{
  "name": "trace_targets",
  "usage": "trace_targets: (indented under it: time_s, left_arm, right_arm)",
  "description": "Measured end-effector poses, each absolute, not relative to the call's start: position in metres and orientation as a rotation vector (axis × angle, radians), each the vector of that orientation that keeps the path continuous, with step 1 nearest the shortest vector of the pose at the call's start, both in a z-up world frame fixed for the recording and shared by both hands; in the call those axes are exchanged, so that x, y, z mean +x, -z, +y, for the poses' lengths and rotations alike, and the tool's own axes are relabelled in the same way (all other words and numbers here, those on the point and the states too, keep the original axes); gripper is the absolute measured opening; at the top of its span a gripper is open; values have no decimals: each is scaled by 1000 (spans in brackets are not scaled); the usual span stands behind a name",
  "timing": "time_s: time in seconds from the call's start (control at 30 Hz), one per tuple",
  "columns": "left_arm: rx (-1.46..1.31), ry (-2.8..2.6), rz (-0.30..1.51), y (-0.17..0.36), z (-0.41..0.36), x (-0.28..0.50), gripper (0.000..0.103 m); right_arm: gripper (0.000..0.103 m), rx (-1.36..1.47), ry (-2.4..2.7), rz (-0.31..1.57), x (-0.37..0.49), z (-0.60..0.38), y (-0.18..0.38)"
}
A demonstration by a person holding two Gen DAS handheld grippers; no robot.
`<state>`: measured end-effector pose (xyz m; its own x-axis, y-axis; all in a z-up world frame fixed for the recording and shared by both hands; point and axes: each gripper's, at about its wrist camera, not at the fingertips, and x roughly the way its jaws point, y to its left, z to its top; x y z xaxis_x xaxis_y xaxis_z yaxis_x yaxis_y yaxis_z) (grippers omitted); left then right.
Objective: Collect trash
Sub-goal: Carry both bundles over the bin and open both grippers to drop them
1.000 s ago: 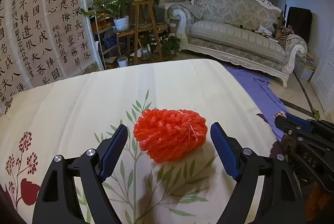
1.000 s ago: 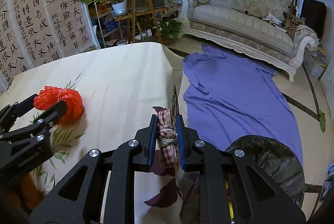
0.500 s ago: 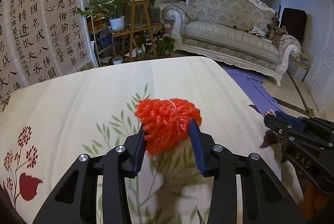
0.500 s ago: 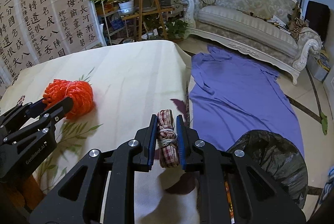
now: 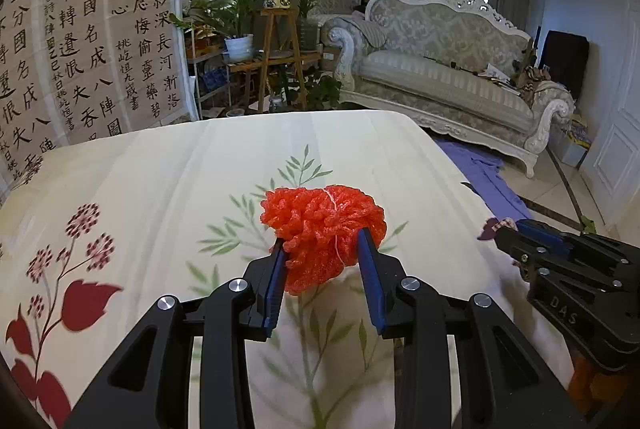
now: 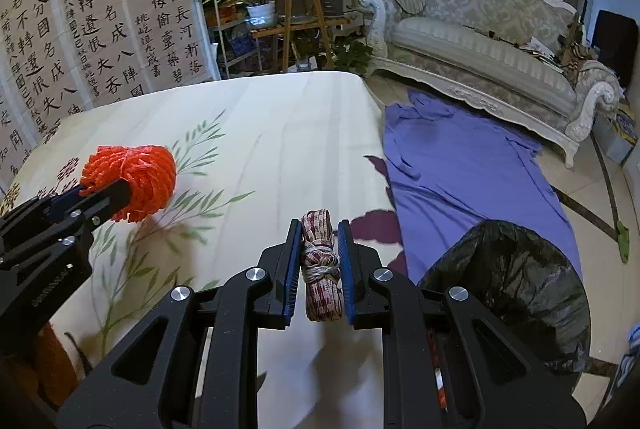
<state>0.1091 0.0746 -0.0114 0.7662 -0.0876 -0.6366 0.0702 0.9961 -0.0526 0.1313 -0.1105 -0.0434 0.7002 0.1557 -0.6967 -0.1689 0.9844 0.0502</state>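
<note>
floral cloth (image 5: 160, 189) (cream): left gripper (image 5: 323, 253) closing on orange mesh ball (image 5: 324, 225).

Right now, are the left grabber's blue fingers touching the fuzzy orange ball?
Touching. In the left wrist view, the closing left gripper has both blue fingers pressed into the orange ball.

Your left tongs (image 5: 323, 257) hold the mesh ball (image 5: 322, 229) over the worktop (image 6: 280, 133), left of your right tongs (image 6: 319, 261) with the cloth roll (image 6: 320, 269). The bin bag (image 6: 516, 289) sits lower right, the sofa (image 6: 480, 57) upper right.
</note>
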Motion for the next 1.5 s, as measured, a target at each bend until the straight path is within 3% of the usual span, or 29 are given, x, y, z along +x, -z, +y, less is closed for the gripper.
trace_targets:
  time_s: [0.67, 1.5]
  left_arm:
    - [-53, 106, 671, 3, 69, 39, 35]
    - [18, 340, 602, -10, -43, 28, 35]
  right_arm:
    - [18, -10, -180, 715, 49, -118, 26]
    - [18, 89, 88, 601, 2, -234, 9]
